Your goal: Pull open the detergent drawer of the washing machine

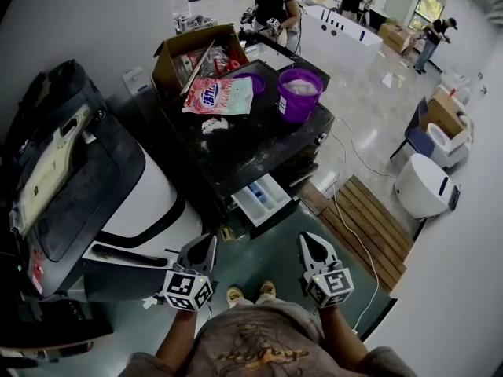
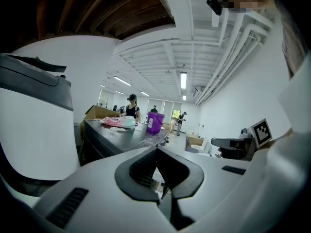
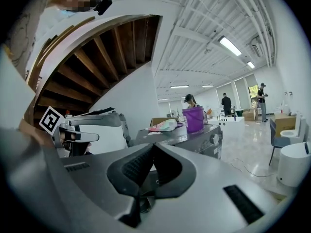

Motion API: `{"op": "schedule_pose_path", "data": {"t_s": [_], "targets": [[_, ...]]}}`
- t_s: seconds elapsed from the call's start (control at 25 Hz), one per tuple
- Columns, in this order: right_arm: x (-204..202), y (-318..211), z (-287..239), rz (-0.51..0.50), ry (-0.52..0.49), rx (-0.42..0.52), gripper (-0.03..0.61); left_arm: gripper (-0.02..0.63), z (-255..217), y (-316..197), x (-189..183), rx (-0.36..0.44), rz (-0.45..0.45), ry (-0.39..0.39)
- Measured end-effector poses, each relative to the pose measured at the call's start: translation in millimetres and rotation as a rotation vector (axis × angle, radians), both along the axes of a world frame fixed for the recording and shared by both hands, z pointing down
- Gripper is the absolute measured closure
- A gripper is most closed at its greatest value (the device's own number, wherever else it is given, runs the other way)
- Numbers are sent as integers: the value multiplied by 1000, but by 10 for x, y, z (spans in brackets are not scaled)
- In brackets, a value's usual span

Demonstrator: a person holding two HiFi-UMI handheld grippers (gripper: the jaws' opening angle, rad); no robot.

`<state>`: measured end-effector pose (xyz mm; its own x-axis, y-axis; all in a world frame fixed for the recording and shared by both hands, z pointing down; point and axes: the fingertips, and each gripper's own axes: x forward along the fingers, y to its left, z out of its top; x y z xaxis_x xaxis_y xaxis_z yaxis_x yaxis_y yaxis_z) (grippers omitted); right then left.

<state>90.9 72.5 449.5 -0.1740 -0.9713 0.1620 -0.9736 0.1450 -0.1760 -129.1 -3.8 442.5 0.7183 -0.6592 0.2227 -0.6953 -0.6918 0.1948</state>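
- Step: the detergent drawer (image 1: pixel 263 199) already stands pulled out from the front of the washing machine (image 1: pixel 251 144). Its white tray with blue insert is exposed, so we judge the pull itself done or nearly so.
- Drawer's place: at 12 o'clock from us in the head view, between and beyond both grippers, low on the machine's front, just above the floor line.
- Left gripper (image 1: pixel 206 243): jaws closed tip to tip w/ nothing between them, as its own view (image 2: pixel 156 150) shows. It's apart from the drawer, at abt 7 o'clock of it.
- Right gripper (image 1: pixel 309 240): jaws also closed and empty (image 3: pixel 153 145). It's at abt 5 o'clock of the drawer, not touching it.
- Next move, as we judge it: if the drawer needs more travel, one gripper must open, reach to 12 o'clock, close on the drawer's front lip and pull straight back toward us. Otherwise nothing's left but to keep clear.
- On the machine top:
  - purple bucket (image 1: pixel 299 93) at 1 o'clock
  - pink-and-white pouch (image 1: pixel 218 95) at 11 o'clock
  - open cardboard box (image 1: pixel 185 53) behind the pouch
- A big white-and-black appliance (image 1: pixel 149 203) sits close at 9 o'clock of the left gripper and crowds that side.
- At 3 o'clock of the drawer lie a wooden slat mat (image 1: pixel 369 226) w/ a cable (image 1: pixel 350 226) across it, and a white toilet (image 1: pixel 420 183) further right.
- Our shoes (image 1: pixel 251 293) stand right below the drawer. Pulling further needs room there.
- Other people (image 1: pixel 275 2) work far off at 12 o'clock, not in the way.
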Motion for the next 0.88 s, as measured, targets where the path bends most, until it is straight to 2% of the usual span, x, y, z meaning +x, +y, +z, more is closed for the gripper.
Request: {"op": "schedule_pose_path", "data": {"t_s": [0.88], "targets": [[22,-58,22,26,-36,-10,581,592,-24,7,31,-25,-20,29]]}}
